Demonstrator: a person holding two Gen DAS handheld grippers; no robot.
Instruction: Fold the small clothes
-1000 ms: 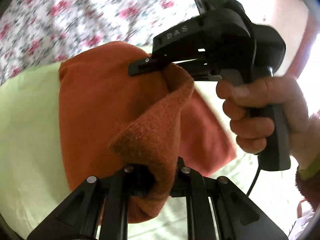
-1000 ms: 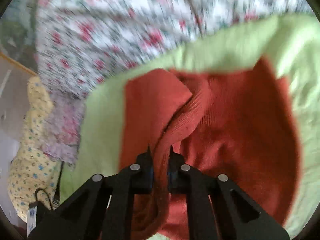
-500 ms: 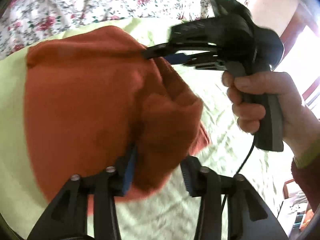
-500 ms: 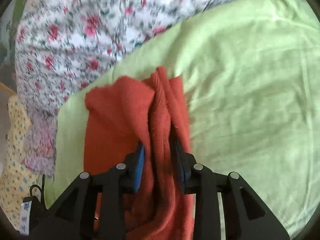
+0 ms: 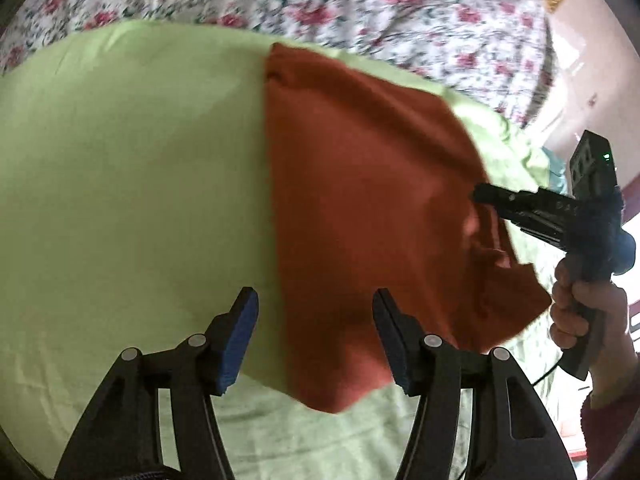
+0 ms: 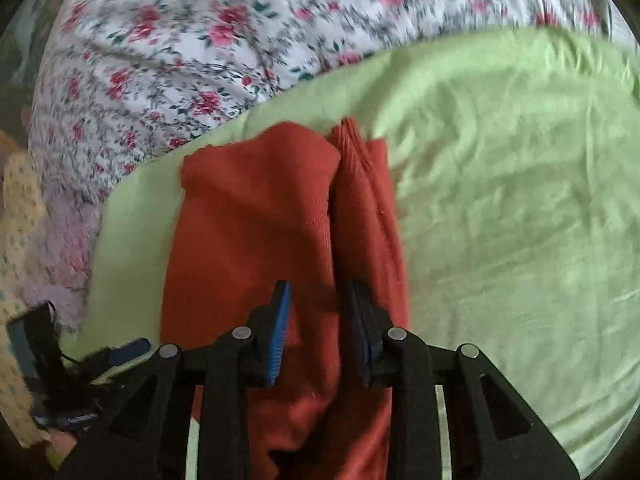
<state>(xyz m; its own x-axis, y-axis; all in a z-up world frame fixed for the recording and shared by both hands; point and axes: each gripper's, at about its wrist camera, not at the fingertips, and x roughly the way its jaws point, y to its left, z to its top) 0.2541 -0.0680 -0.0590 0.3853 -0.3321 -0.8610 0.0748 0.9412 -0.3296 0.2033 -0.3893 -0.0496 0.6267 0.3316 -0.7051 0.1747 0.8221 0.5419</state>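
Observation:
A rust-orange knitted garment [image 5: 360, 200] lies folded on a light green sheet [image 5: 128, 168]. My left gripper [image 5: 314, 336] is open and empty, its jaws wide apart above the garment's near left edge. In the left wrist view my right gripper [image 5: 480, 196] reaches in from the right at the garment's right edge. In the right wrist view the right gripper [image 6: 320, 304] is open, its jaws astride a raised fold of the garment [image 6: 280, 216] without pinching it.
A white bedspread with red flowers [image 5: 360, 4] lies beyond the green sheet [image 6: 520, 200]. A yellow patterned cloth [image 6: 16, 216] and a pale purple cloth [image 6: 68, 248] lie at the left in the right wrist view. The other hand-held gripper [image 6: 60, 380] shows at lower left.
Both grippers have opened and let go of the garment. The garment has dropped from a lifted fold to lying on the sheet. My left gripper has drawn back toward the left.

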